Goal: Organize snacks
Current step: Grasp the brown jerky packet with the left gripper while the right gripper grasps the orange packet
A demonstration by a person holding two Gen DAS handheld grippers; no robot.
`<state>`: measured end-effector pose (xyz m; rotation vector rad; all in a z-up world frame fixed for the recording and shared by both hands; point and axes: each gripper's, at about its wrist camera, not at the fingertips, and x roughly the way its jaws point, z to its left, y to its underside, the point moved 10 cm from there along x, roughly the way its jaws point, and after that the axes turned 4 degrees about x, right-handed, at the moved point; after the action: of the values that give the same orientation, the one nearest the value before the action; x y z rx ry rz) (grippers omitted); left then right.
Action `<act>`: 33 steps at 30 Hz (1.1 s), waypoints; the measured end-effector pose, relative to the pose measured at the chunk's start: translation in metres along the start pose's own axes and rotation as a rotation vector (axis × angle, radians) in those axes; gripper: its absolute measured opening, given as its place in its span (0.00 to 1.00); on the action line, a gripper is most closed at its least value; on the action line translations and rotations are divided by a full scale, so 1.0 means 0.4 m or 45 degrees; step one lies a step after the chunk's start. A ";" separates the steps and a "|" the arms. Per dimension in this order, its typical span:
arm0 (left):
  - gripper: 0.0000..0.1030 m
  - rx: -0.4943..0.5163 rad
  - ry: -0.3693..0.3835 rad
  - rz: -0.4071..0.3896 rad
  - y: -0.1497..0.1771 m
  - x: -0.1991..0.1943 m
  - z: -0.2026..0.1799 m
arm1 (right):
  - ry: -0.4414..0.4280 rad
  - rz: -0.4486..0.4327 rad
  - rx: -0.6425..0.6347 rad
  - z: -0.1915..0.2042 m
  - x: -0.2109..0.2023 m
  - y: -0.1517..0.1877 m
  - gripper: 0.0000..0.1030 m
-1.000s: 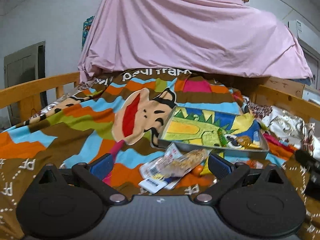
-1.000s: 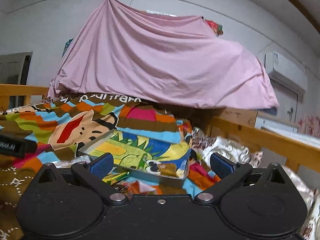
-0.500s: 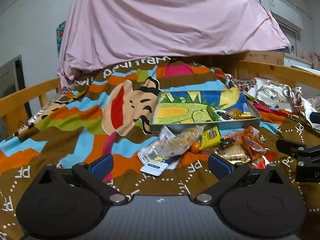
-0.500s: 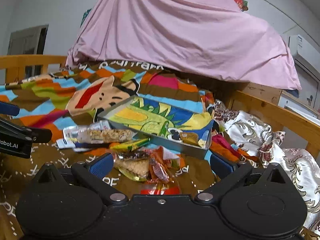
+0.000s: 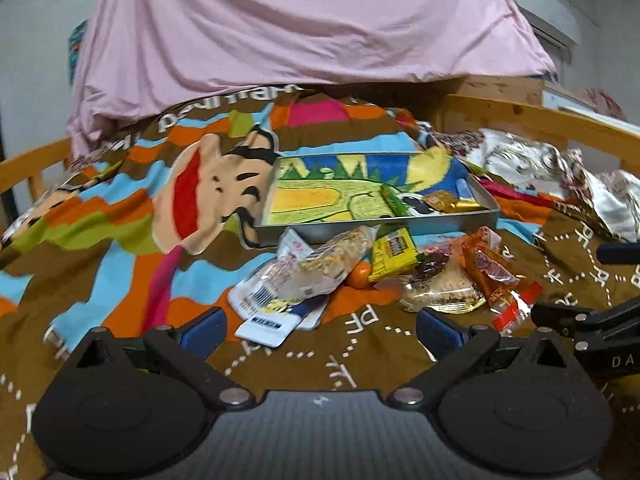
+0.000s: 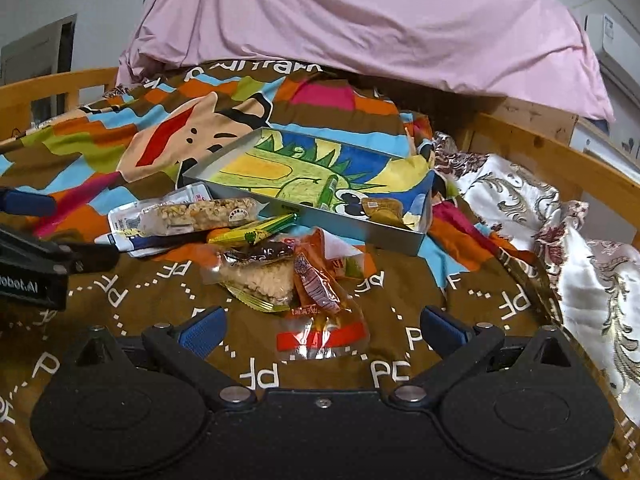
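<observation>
A loose pile of snacks lies on the cartoon blanket in front of a grey tray [image 5: 380, 225] with a dinosaur picture inside. The pile holds a cereal bar [image 5: 334, 260], a white packet [image 5: 264, 314], a yellow packet [image 5: 394, 254], a rice cake in clear wrap [image 5: 440, 290] and an orange wrapper [image 5: 488, 268]. The tray [image 6: 360, 229] holds a green stick [image 6: 326, 192] and a brown snack [image 6: 384, 206]. My left gripper [image 5: 320, 330] is open, just short of the white packet. My right gripper [image 6: 322, 330] is open over a clear wrapper with a red band [image 6: 320, 338].
Pink sheet [image 5: 304, 24] hangs over the back of the bed. Wooden rails [image 6: 560, 152] run along both sides. A floral satin cloth [image 6: 592, 264] is bunched at the right. The right gripper's fingers [image 5: 560, 316] show at the left wrist view's right edge.
Both grippers have tipped down and come closer to the snack pile, which now fills the middle of each view. Both stay open, and no snack has moved.
</observation>
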<state>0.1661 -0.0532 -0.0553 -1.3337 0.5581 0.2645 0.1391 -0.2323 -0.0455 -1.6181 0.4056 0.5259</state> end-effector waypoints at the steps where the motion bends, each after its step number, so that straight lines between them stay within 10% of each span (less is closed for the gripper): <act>1: 1.00 0.015 0.024 0.010 -0.003 0.008 -0.007 | -0.029 0.002 0.005 -0.003 0.005 -0.005 0.99; 8: 1.00 0.038 0.282 0.083 -0.015 0.052 -0.071 | -0.123 -0.033 -0.032 -0.041 0.060 -0.049 0.99; 25: 0.99 -0.111 0.521 0.123 -0.058 0.247 -0.117 | -0.261 0.092 -0.183 -0.048 0.210 -0.011 0.99; 33: 0.94 -0.137 0.620 0.119 -0.072 0.275 -0.145 | -0.321 0.117 -0.159 -0.031 0.226 -0.015 0.65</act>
<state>0.2592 -0.1303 -0.0962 -1.4855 1.0279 0.0417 0.2186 -0.2402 -0.0899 -1.6324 0.2635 0.8286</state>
